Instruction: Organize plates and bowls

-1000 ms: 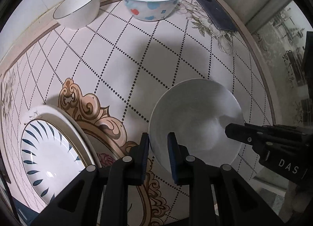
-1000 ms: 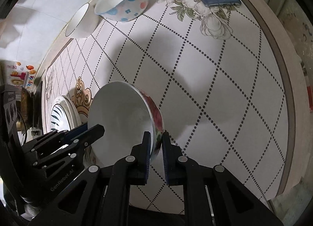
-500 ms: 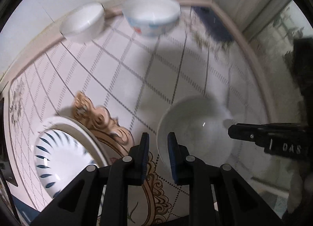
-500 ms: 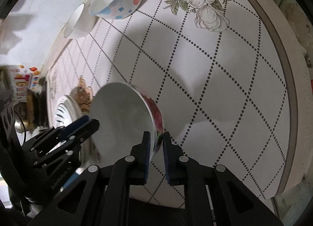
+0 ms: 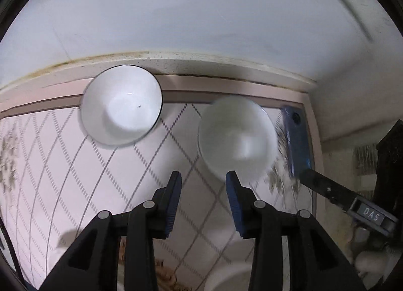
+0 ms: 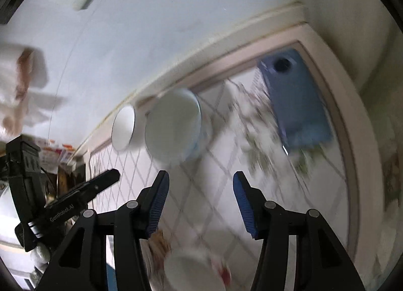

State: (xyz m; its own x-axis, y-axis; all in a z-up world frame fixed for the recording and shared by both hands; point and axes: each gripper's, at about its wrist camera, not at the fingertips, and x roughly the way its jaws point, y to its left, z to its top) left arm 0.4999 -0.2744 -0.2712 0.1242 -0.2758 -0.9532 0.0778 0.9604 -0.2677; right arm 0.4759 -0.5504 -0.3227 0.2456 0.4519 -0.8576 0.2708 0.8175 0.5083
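Observation:
Both grippers are open and empty above the patterned tabletop. My left gripper (image 5: pixel 202 177) points at the far edge, where a white bowl with a dark rim (image 5: pixel 121 104) and a blue-spotted bowl (image 5: pixel 235 137) stand. My right gripper (image 6: pixel 200 177) faces the same spotted bowl (image 6: pixel 173 127) and dark-rimmed bowl (image 6: pixel 124 131). The red-flowered bowl (image 6: pixel 194 273) sits on the table below and between the right gripper's fingers; its rim also shows at the bottom of the left wrist view (image 5: pixel 226 278). Both views are motion-blurred.
A blue phone (image 6: pixel 296 99) lies at the table's far right corner; it also shows in the left wrist view (image 5: pixel 297 139). A white wall (image 5: pixel 201 13) runs behind the table. The other gripper shows in each view, the right one (image 5: pixel 347 197) and the left one (image 6: pixel 63 205).
The right gripper let go of the red-flowered bowl and opened. The left gripper opened too. Both moved forward toward the two bowls at the back, which look much nearer now.

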